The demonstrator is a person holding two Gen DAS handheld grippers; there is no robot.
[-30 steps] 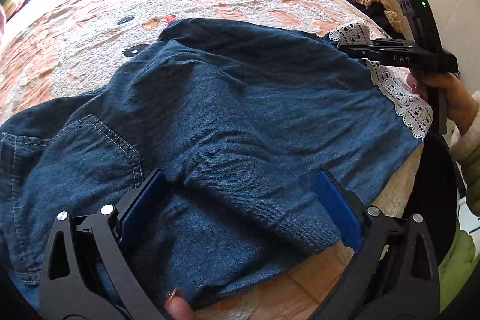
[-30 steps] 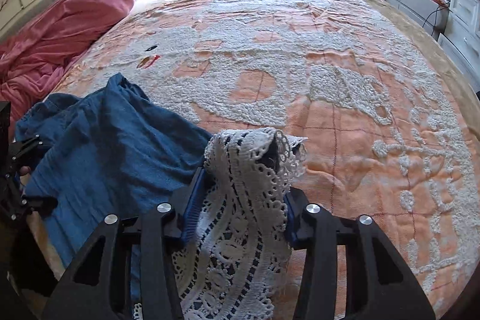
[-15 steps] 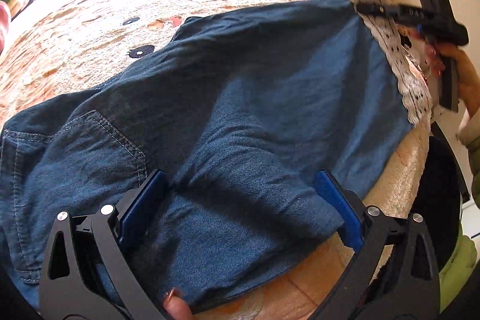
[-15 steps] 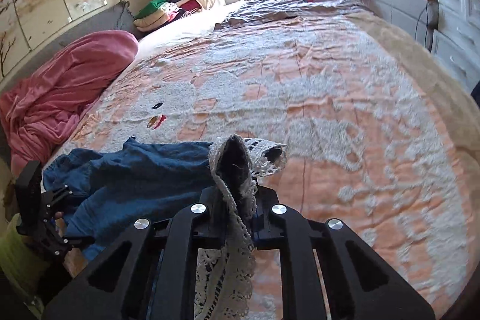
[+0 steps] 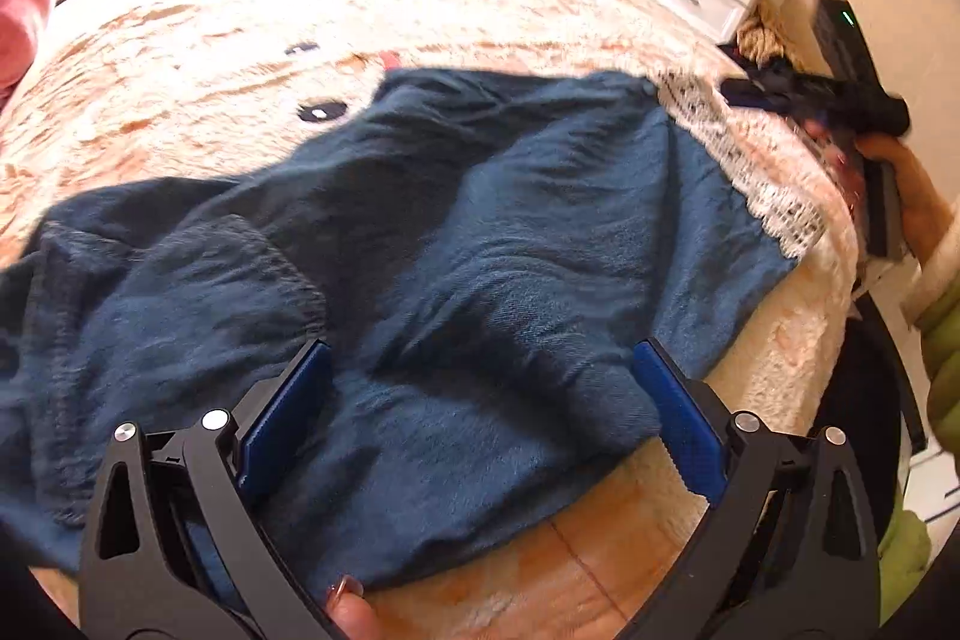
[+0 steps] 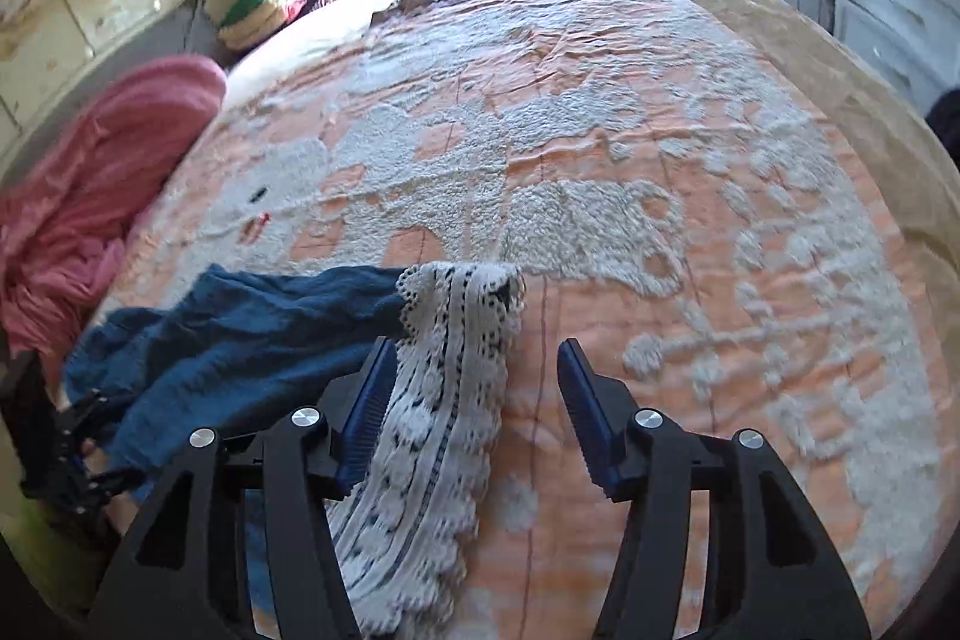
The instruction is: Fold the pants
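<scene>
The right gripper (image 6: pixel 477 400) has just been opening its jaws: they stand apart, with the lace hem (image 6: pixel 456 370) lying between them against the left pad only, so it is released, not pinched. The left gripper (image 5: pixel 480 400) has its jaws spread wide over the pants (image 5: pixel 420 250), pads clear of any pinch; denim bunches up between them but is not clamped.

The pants lie along the near edge of the bed (image 6: pixel 600 130), waist and back pocket (image 5: pixel 198 292) toward the left gripper, the hem toward the near right corner. The leg is laid out but rumpled, with ridges across the middle.

The risks, as I judge them: the hem sits close to the bed's edge and could slide off if the right gripper drags it in pulling away, since lace snags easily on a ribbed pad. Any fold made over these wrinkles would set them in, and an uneven hem would skew the fold line.
</scene>
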